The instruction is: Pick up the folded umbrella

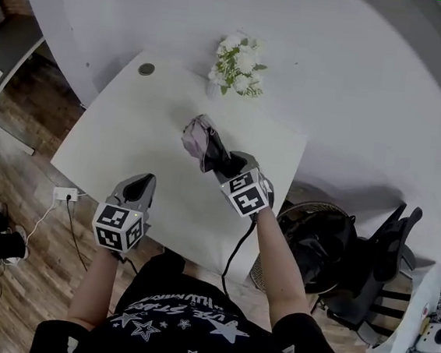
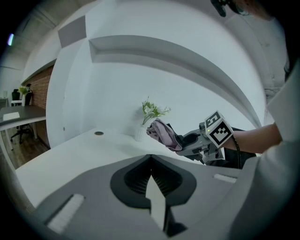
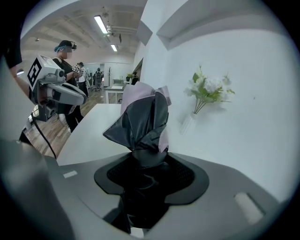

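**Umbrella Held Up in the Right Tongs**

The umbrella (image 3: 140, 122) was folded, its canopy bunched in loose creases, dark grey on one face and pale pink-mauve on the other. The right tongs (image 3: 144, 171) held it by its narrow dark end, jaws closed on it. From there the bundle pointed away from the tongs, with the pink folds at its far tip. It hung tilted, not upright, clear above the white bench (image 1: 122, 146), over the far right part of the top.
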A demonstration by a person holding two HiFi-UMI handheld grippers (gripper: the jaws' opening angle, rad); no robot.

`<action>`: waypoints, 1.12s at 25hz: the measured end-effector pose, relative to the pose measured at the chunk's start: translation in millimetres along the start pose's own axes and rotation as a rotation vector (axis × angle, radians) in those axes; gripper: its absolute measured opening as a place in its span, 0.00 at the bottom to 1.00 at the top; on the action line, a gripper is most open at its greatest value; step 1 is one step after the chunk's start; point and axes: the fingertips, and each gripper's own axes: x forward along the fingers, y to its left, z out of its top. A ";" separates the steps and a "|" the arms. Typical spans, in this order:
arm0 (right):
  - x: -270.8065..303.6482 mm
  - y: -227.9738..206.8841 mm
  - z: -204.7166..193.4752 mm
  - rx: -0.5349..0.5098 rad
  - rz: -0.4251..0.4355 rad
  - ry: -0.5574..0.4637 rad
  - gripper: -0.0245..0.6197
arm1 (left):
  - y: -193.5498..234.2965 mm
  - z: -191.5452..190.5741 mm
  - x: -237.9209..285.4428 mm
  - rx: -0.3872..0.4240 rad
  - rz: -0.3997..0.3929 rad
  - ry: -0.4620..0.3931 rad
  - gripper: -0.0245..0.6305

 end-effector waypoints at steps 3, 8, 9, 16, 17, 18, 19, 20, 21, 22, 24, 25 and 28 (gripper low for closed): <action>-25.8 7.2 -0.7 0.054 -0.011 -0.051 0.40 | -19.6 1.3 -13.2 0.013 -0.004 -0.017 0.04; -65.2 19.9 -8.9 0.097 -0.020 -0.106 0.40 | -53.8 -2.5 -35.7 0.038 -0.007 -0.040 0.04; -72.4 21.3 -9.8 0.104 -0.032 -0.118 0.40 | -59.4 -3.2 -40.1 0.045 -0.009 -0.044 0.04; -119.2 31.9 -23.2 0.169 -0.079 -0.202 0.40 | -93.7 -7.4 -67.8 0.086 -0.012 -0.067 0.04; -126.4 35.1 -27.1 0.179 -0.082 -0.212 0.40 | -99.0 -8.4 -72.7 0.088 -0.010 -0.073 0.04; -133.7 39.1 -31.0 0.190 -0.083 -0.222 0.40 | -104.3 -10.1 -77.9 0.090 -0.008 -0.079 0.04; -141.2 43.4 -35.0 0.200 -0.083 -0.232 0.40 | -109.7 -12.2 -83.1 0.092 -0.006 -0.084 0.04; -148.6 47.9 -39.3 0.209 -0.083 -0.239 0.40 | -115.2 -14.6 -88.2 0.094 -0.004 -0.088 0.04; -155.8 52.1 -44.1 0.213 -0.084 -0.243 0.40 | -120.7 -17.2 -93.3 0.096 -0.003 -0.093 0.04; -162.5 55.9 -49.4 0.214 -0.087 -0.245 0.40 | -126.0 -19.7 -98.4 0.098 -0.001 -0.097 0.04; -175.2 63.1 -59.9 0.210 -0.096 -0.244 0.40 | -136.2 -24.6 -109.0 0.096 0.003 -0.104 0.04; -181.7 67.5 -64.7 0.210 -0.099 -0.244 0.40 | -141.4 -27.6 -114.9 0.095 0.005 -0.107 0.04; -201.2 84.2 -79.4 0.212 -0.098 -0.248 0.40 | -158.4 -40.0 -133.2 0.095 0.005 -0.107 0.04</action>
